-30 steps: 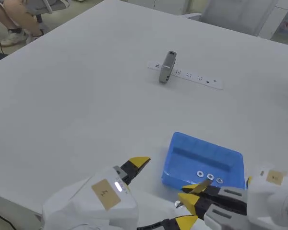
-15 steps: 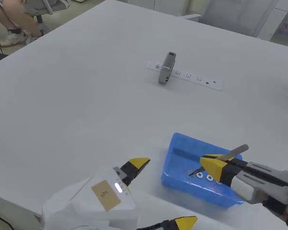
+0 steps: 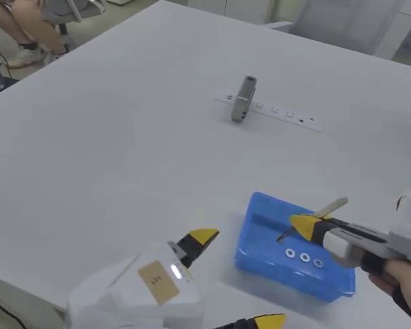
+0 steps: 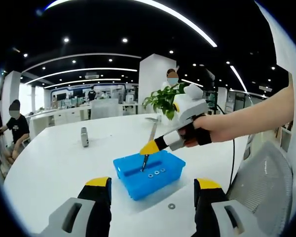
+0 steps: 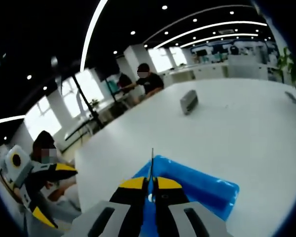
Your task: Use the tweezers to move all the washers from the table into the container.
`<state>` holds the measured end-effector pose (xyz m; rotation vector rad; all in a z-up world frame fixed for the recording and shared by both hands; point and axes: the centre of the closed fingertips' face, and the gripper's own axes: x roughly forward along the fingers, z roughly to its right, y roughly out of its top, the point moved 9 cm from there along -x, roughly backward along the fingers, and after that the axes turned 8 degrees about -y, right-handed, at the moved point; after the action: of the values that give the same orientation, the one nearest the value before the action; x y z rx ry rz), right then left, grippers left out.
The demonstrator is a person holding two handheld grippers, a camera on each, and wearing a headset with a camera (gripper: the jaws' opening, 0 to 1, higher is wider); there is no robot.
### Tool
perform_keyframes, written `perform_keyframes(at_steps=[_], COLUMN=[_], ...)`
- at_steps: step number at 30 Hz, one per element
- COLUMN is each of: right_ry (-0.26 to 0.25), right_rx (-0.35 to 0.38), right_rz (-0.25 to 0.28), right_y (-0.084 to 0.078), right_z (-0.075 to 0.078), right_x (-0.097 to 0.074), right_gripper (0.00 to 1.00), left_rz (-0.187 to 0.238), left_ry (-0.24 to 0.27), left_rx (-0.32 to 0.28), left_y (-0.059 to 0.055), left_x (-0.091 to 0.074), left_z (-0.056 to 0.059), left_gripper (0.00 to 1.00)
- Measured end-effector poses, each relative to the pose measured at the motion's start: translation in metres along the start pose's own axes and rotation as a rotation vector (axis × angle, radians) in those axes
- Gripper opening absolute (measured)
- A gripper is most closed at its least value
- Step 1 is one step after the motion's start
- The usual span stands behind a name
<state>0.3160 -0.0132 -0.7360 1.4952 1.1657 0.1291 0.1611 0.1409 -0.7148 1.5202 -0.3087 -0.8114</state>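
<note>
A blue container (image 3: 260, 257) sits near the table's front edge with three washers (image 3: 305, 257) lying in it. My right gripper (image 3: 303, 225) hovers over the container, shut on the tweezers (image 3: 331, 206), whose tips point down into the tray. In the left gripper view one washer (image 4: 172, 205) lies on the table in front of the container (image 4: 133, 183), below the tweezers (image 4: 151, 133). Whether the tips hold a washer I cannot tell. My left gripper (image 4: 153, 185) stands open, low and in front of the container, with nothing between its fingers (image 3: 202, 240).
A white power strip (image 3: 281, 111) with a grey block (image 3: 244, 98) on it lies further back on the white table (image 3: 123, 151). A potted plant (image 4: 163, 101) stands at the far side, and people sit at desks beyond. An office chair (image 4: 266, 182) is on the right.
My right gripper has risen from the table in front of the container and moved over the tray with the tweezers. The left gripper has stayed put.
</note>
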Motion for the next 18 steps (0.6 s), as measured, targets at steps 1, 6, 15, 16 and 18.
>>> perform_keyframes(at_steps=[1,6,15,16,18], right_ry=[-0.004,-0.034,-0.061,-0.061,-0.058], right_rx=[0.007,0.000,-0.026,-0.025,-0.028], right_rz=[-0.008,-0.050,-0.101,-0.101,-0.105], right_y=[-0.001,-0.007,-0.016,-0.016,-0.017], right_z=[0.002,0.009,0.017,0.018,0.018], right_x=[0.003,0.013,0.022,0.022,0.022], right_gripper=[0.03,0.03,0.03,0.03,0.04], left_rz=[-0.001,-0.004,-0.011,-0.011,-0.012], left_ry=[0.000,0.000,0.004,0.004,0.004], left_rx=[0.000,-0.001,0.001,0.001,0.002], left_y=[0.000,0.000,-0.001,-0.001,-0.001], left_x=[0.000,0.000,0.000,0.000,0.000], left_z=[0.000,0.000,-0.001,-0.001,-0.001], left_gripper=[0.68,0.68,0.68,0.68,0.68])
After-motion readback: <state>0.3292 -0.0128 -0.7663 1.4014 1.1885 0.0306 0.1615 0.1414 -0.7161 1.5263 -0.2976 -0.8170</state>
